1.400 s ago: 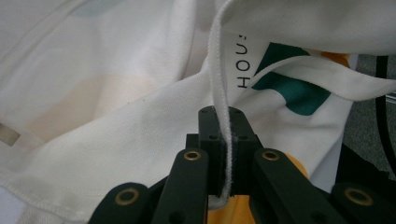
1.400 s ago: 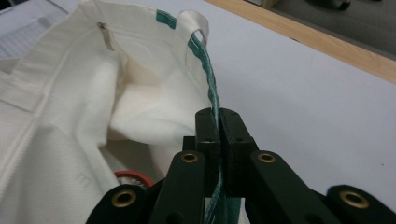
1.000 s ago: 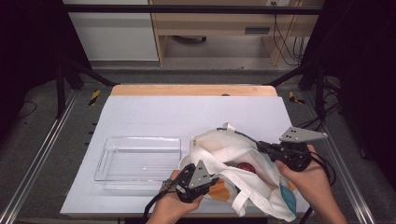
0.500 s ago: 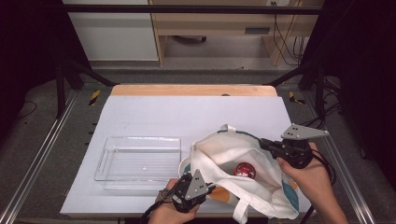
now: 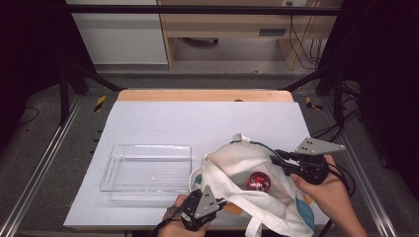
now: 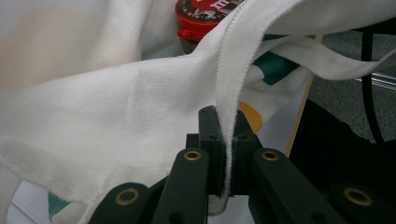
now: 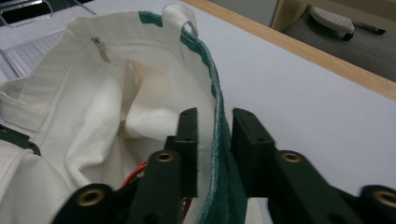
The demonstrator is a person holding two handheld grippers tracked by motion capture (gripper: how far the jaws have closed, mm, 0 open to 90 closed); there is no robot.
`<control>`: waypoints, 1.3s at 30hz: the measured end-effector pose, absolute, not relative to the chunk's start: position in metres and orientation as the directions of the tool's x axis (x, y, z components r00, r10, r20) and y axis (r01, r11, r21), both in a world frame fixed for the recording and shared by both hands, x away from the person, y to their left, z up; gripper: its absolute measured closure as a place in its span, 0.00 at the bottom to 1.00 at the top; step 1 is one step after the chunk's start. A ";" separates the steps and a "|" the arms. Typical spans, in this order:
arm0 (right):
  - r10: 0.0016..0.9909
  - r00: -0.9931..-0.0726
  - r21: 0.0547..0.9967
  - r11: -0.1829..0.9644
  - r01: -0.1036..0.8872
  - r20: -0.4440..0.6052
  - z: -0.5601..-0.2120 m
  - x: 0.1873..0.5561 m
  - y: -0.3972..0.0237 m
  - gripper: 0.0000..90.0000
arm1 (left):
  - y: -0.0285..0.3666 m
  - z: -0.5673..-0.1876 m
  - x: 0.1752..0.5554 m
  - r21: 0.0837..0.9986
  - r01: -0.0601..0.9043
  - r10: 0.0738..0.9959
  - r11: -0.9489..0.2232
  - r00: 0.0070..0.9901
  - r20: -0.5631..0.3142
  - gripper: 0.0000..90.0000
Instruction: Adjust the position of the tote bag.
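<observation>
A white cloth bag [image 5: 257,197] with green trim lies on the near right part of the desk [image 5: 197,118], its mouth held open upward between the two hands. The left tongs [image 5: 217,201], at the near edge of the desk, are clamped tight on the bag's near rim; the left gripper view shows the stitched hem [image 6: 229,93] pinched flat between the two black jaws, with the cloth draping away to the left. The right tongs [image 5: 277,159] sit at the bag's far right rim. In the right gripper view the green-edged rim [image 7: 219,121] runs between the jaws, which have just been opening: a gap shows on each side of the fabric, so the pads are not pressing it, though the inner jaw is close against the cloth. Inside the bag, a round red lid [image 5: 258,181] on a dark jar faces up, and the left gripper view shows the same lid [image 6: 205,14] just beyond the held fold. A clear plastic tray [image 5: 148,168] lies on the desk just left of the bag, near it but apart. An orange patch on the bag [image 6: 252,116] shows behind the left jaws.
</observation>
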State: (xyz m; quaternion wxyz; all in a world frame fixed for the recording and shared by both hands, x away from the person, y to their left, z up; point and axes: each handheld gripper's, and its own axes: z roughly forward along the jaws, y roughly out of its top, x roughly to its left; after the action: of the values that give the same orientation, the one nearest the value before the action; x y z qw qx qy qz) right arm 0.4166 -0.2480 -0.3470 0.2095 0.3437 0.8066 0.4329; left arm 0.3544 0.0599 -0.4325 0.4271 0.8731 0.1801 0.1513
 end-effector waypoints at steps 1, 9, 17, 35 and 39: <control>0.735 -0.677 0.839 0.399 0.371 -0.050 -0.347 0.418 -0.247 0.69 | 0.060 -0.432 0.354 0.802 0.189 0.446 -0.566 0.889 0.106 0.97; 0.724 -0.680 0.794 0.478 0.375 -0.114 -0.352 0.419 -0.235 0.64 | 0.060 -0.433 0.355 0.808 0.187 0.451 -0.559 0.886 0.107 0.96; 0.733 -0.668 0.790 0.481 0.379 -0.125 -0.361 0.411 -0.238 0.68 | 0.058 -0.432 0.356 0.828 0.185 0.471 -0.530 0.876 0.106 0.97; 0.798 -0.598 0.779 0.418 0.467 -0.070 -0.399 0.426 -0.260 0.94 | 0.061 -0.443 0.347 0.834 0.161 0.498 -0.528 0.854 0.152 0.97; 0.802 -0.596 0.790 0.381 0.480 -0.024 -0.403 0.433 -0.267 0.94 | 0.059 -0.448 0.341 0.820 0.145 0.496 -0.553 0.848 0.185 0.97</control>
State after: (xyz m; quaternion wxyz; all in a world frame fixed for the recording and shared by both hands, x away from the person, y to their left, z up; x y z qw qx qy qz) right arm 0.4334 -0.2671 -0.4029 0.2076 0.3985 0.8045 0.3885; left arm 0.3415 0.0587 -0.4483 0.4339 0.8578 0.1871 0.2023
